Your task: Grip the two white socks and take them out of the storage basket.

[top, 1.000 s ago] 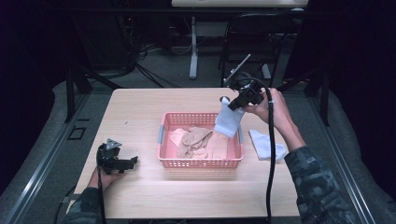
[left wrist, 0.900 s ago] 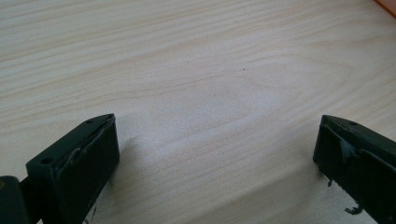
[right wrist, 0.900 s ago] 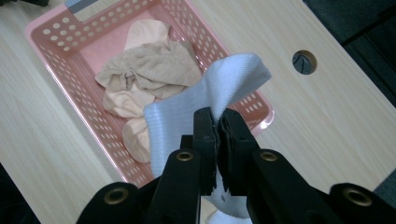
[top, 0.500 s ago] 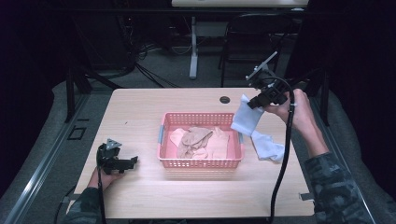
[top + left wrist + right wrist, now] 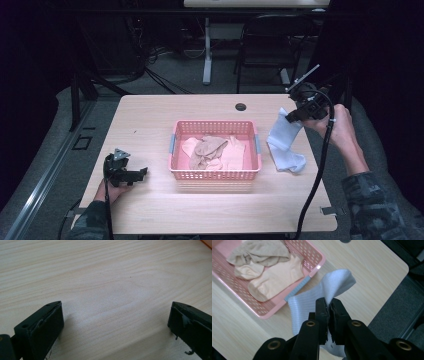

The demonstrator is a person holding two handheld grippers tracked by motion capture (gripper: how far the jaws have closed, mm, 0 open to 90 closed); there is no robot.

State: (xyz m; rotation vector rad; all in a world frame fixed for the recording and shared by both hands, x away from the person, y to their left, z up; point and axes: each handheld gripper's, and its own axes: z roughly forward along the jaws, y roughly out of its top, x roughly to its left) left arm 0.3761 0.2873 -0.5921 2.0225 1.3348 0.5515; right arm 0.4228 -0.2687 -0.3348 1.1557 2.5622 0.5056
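Note:
A pink plastic basket [image 5: 216, 174] stands in the middle of the table and holds beige and pink socks [image 5: 212, 150]. My right gripper [image 5: 293, 116] is raised to the right of the basket and is shut on a light blue sock [image 5: 283, 135]. The sock hangs down and its lower part meets another pale blue sock [image 5: 291, 161] lying on the table. In the right gripper view the jaws pinch the blue sock [image 5: 312, 302] beside the basket [image 5: 292, 293]. My left gripper [image 5: 134, 175] rests open on the table at the front left, with bare wood [image 5: 112, 297] between its jaws.
A dark cable hole [image 5: 241, 106] sits near the table's far edge. Desk legs, cables and a chair [image 5: 265, 45] stand in the dark behind the table. The right edge of the table [image 5: 387, 267] is close to my right gripper.
My right gripper has carried the blue sock from above the basket's right rim out to the right of the basket. The left gripper has not moved.

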